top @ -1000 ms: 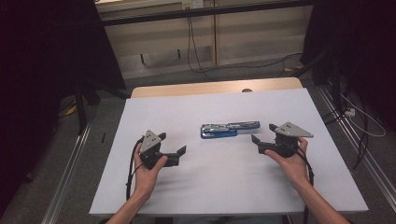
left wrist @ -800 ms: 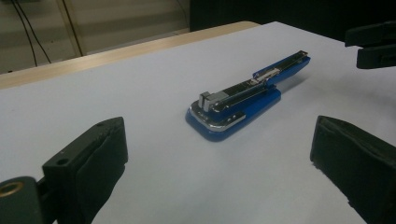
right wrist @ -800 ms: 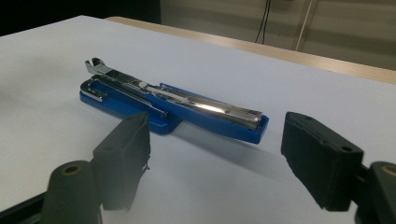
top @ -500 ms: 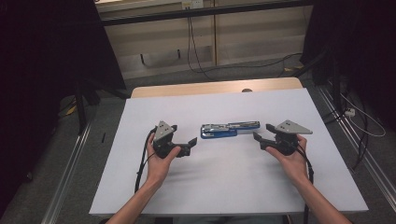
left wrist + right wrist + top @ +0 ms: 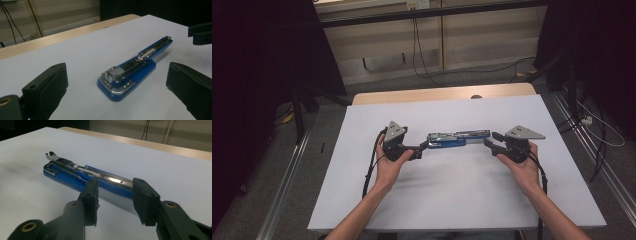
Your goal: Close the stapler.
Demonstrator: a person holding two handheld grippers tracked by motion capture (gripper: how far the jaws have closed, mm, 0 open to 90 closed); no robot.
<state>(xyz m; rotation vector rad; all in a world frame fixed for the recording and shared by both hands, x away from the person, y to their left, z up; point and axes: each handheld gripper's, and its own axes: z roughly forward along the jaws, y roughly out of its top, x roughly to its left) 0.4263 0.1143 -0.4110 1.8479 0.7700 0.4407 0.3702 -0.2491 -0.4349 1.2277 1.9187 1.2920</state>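
Note:
A blue and chrome stapler [image 5: 457,138] lies opened out flat on the white table [image 5: 462,200], long axis running left to right. My left gripper [image 5: 424,146] is open just off its left end. In the left gripper view the wide-spread jaws frame the stapler's [image 5: 132,72] hinge end, a short way ahead of the left gripper [image 5: 117,75]. My right gripper [image 5: 489,140] is open at the stapler's right end. In the right gripper view the stapler's [image 5: 82,176] near tip sits just beyond the gap of the right gripper [image 5: 116,187]. Neither gripper touches it.
A bare wooden strip [image 5: 442,94] runs along the table's far edge. Cables [image 5: 422,50] trail over the floor behind it, and metal rails [image 5: 287,185] flank the table. The right gripper's jaws [image 5: 200,35] show at the upper right of the left gripper view.
My left gripper has moved right, up to the stapler's left end. My right gripper has edged left toward the right end. The stapler has not moved.

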